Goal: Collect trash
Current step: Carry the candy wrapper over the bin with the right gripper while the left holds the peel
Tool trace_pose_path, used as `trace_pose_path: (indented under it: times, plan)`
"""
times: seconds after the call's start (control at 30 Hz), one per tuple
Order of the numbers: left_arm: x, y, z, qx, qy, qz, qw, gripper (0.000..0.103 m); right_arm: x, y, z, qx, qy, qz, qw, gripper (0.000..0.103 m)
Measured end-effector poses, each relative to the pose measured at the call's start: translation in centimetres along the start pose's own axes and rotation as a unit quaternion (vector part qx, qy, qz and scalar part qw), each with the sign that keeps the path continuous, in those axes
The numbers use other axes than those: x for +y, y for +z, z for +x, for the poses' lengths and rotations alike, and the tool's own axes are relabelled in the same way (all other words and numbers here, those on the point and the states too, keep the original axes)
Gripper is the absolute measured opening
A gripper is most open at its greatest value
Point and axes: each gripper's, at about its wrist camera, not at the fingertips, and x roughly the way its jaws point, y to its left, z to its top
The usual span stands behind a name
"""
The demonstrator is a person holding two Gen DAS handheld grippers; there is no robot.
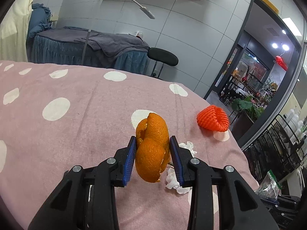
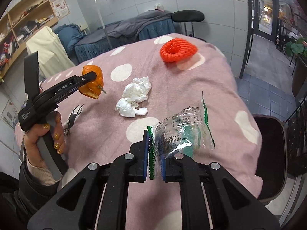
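Left gripper [image 1: 153, 154] fingers pinching orange peel [image 1: 151, 149], right gripper [image 2: 154, 158] fingers pinching clear wrapper [image 2: 180, 132], crumpled tissue [image 2: 134, 97] between them on bed [image 2: 220, 88], red foam net [image 2: 178, 50] beyond tissue.

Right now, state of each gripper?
Left gripper: jaws closed on the orange peel, lifted off the bed.
Right gripper: jaws closed on the clear plastic wrapper.

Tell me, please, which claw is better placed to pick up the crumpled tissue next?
Neither is free: the left claw grips orange peel, the right claw a plastic wrapper. Once emptied, probably left; the tissue lies just beneath it.
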Motion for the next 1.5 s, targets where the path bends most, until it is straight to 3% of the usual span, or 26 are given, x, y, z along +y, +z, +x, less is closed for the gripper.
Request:
trace_pose_path:
  times: [0.57, 0.8, 1.17, 1.5]
  plan:
    - [-10.7, -3.0, -2.5, 0.019, -0.084, 0.092, 0.9921, 0.035, -8.2, -4.7, -5.4, -0.054, -0.046, 0.075, 0.995, 0.011]
    - [-14.0, -3.9, -2.6, 0.027, -0.114, 0.116, 0.9863, 0.035, -12.8, -6.1, -5.3, -0.049, -0.079, 0.119, 0.989, 0.011]
    - [-17.4, -5.2, -2.8, 0.037, -0.138, 0.139, 0.9800, 0.035, -20.7, -8.5, 0.7, 0.012, -0.130, 0.191, 0.973, 0.011]
    - [-19.0, -6.2, -2.6, 0.049, -0.146, 0.147, 0.9771, 0.035, -27.2, -10.6, 8.1, 0.086, -0.141, 0.266, 0.950, 0.013]
